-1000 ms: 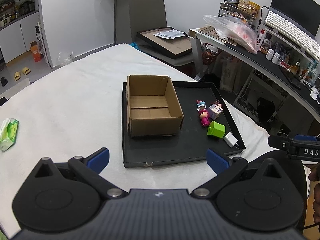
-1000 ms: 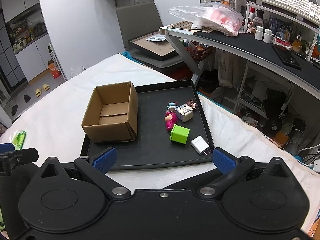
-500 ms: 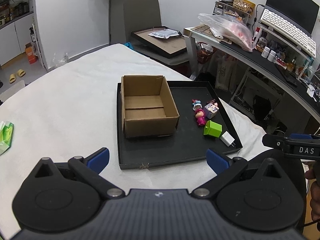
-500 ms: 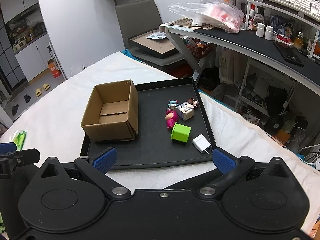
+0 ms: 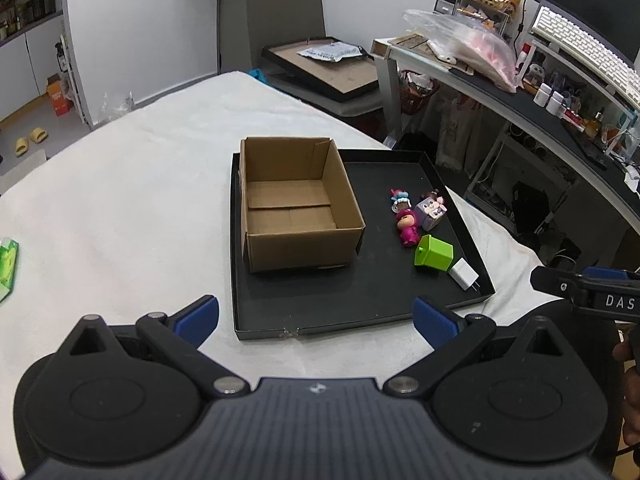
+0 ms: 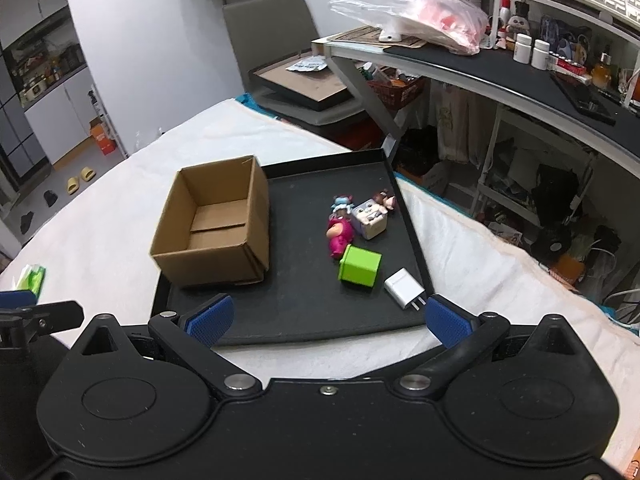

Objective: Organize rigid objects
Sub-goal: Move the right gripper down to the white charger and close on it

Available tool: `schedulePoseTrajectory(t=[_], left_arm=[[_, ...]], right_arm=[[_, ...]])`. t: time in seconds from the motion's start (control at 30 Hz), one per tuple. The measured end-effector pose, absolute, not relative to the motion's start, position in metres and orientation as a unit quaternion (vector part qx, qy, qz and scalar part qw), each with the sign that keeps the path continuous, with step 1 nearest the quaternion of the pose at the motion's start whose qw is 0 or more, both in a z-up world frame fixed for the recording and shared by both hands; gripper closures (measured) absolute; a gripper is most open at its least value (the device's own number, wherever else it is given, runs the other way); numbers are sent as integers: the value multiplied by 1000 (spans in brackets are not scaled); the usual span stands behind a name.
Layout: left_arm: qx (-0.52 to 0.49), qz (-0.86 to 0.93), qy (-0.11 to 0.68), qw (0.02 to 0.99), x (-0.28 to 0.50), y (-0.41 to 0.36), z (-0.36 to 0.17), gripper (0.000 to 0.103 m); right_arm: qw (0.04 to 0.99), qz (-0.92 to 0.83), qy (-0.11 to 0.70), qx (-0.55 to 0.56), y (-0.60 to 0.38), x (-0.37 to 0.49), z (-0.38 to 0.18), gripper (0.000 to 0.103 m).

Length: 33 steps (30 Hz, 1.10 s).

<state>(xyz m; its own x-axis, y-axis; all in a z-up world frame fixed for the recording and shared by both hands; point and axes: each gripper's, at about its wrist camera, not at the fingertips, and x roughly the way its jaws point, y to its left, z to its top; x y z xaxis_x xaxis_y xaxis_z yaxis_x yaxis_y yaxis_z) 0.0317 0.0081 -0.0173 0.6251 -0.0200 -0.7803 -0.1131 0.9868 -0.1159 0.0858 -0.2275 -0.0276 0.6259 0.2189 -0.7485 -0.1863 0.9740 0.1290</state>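
Left gripper (image 5: 316, 316) and right gripper (image 6: 326, 316): jaws wide apart, empty, low in frame. Centre: cardboard box (image 5: 298, 204) on black tray (image 5: 360, 312); toys right of box.

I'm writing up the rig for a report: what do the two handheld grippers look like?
Both are alike. The left gripper has a black ribbed body, two round black discs, silver pivot pins, black linkage arms and blue pads on its fingertips. The right gripper has the same black build and blue pads; seen from the left view, its side carries white letters "DAS". No cables or sleeves show clearly.
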Motion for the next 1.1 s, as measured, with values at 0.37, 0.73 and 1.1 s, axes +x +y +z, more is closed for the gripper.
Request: schedulePoseTrajectory(t=[0.37,0.73,1.1], left_arm=[[-104,13,450,887,64,20,-39,2],[-143,26,479,866,101,40,-66,3],[-150,39,506,849,132,56,-88,5]], right_arm=[[893,93,439,29,-240,121,-55,0],[881,79,465,21,-243,153,-84,3],[861,102,498,19,-246,184,-114,13]])
